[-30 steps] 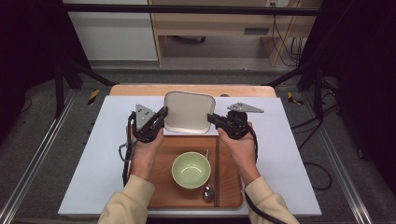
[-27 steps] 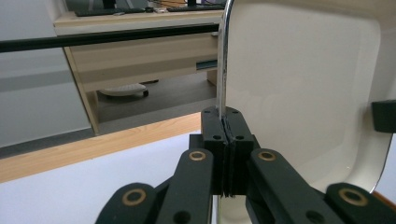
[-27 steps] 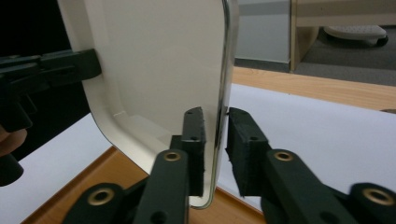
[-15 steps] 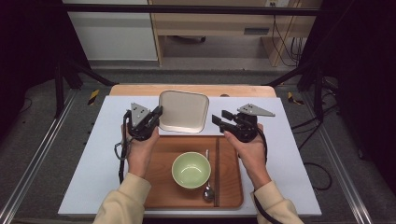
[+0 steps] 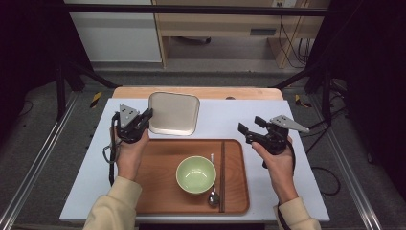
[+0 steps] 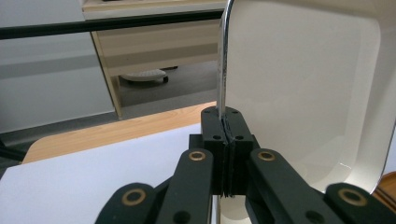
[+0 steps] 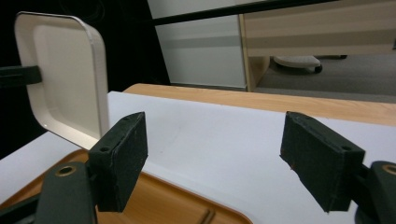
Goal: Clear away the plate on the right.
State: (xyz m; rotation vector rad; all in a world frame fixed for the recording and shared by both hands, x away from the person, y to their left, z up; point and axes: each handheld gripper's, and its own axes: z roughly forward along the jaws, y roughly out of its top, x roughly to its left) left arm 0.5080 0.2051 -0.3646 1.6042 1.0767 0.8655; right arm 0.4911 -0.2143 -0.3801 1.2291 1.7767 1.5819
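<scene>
A: Step in hand, as I read it: the square cream plate with rounded corners (image 5: 174,113) is being carried or placed by one side alone. The left hand-held gripper (image 5: 147,115) has its jaws pressed together on the plate's left rim; in the left gripper view the rim (image 6: 224,70) runs straight up out of the pinched pads.

B: And the right hand-held gripper (image 5: 251,126)?

A: Its jaws have just been opening and now stand spread, nothing between the pads (image 7: 122,149). It sits well apart from the plate, off to the plate's right, above the white tabletop (image 5: 220,120).

B: So where is the plate relative to the holder?

A: Directly ahead of the left jaws, extending away to their right, beyond the far edge of the brown wooden tray (image 5: 158,167). From the right gripper view it looks tilted, with one edge raised; whether the other edge touches the tabletop I cannot tell.

B: Next move?

A: My judgement: lower it flat behind the tray, then release. A one-sided pinch invites the plate to swing, so slow and level.
</scene>
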